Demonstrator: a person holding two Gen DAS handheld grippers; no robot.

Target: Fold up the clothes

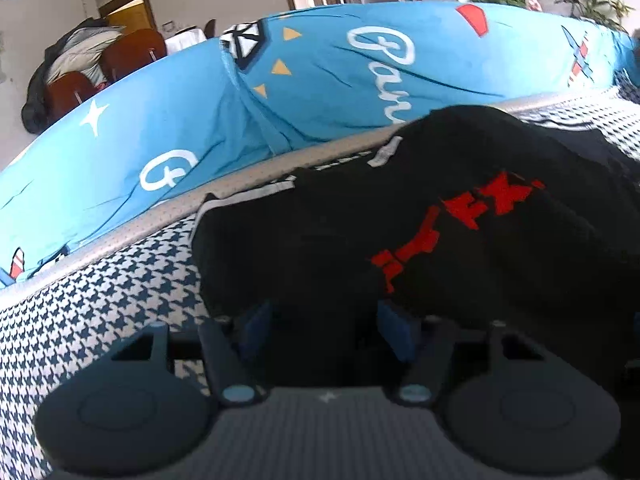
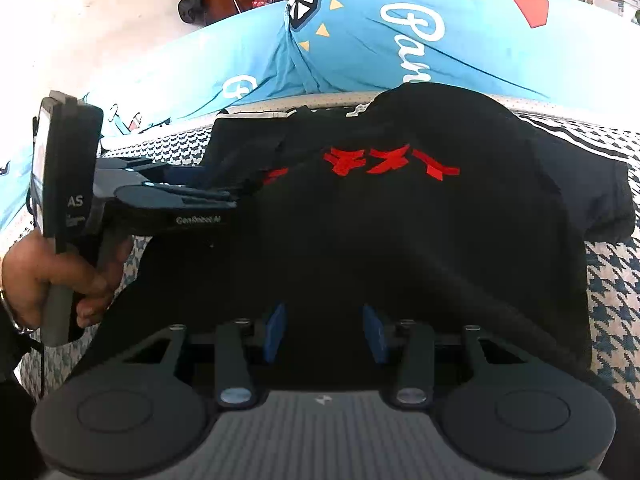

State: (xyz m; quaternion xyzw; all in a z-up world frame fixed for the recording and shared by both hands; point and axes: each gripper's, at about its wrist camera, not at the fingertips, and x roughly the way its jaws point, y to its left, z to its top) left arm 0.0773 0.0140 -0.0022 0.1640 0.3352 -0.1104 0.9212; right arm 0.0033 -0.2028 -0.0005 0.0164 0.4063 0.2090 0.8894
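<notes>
While both tools sit low over it, the black short-sleeved cotton T-shirt point(image 2: 360, 240) lies spread across the navy-and-white houndstooth mattress point(image 2: 612, 280), its collar end towards the far edge. Bold red angular characters point(image 2: 384, 164) run across its chest; they look like block script, but I cannot read them with certainty. White stripes point(image 2: 568, 136) mark the right-hand sleeve.

On the side of the left tool point(image 2: 224, 198), a small label reads "GenRobot.AI" point(image 2: 199, 219), and the black box mounted behind it carries the letters "AS" point(image 2: 75, 201). The person's left hand point(image 2: 48, 276) grips its handle at the mattress's left side. Its fingers reach onto the shirt's left sleeve edge, with black cloth between the blue pads; whether they are clenched on it I cannot tell.

The right tool point(image 2: 325, 328) points at the shirt's near hem, its blue pads apart with dark cloth lying between them; I cannot tell whether they pinch it.

A grey dotted edge band point(image 1: 200, 204) borders the mattress just behind the collar. Beyond it lies a crumpled bright blue printed sheet point(image 2: 480, 52) with white cursive writing point(image 2: 412, 28) starting "Pan", cut off by the shirt. Bare houndstooth shows to the shirt's left and right.
</notes>
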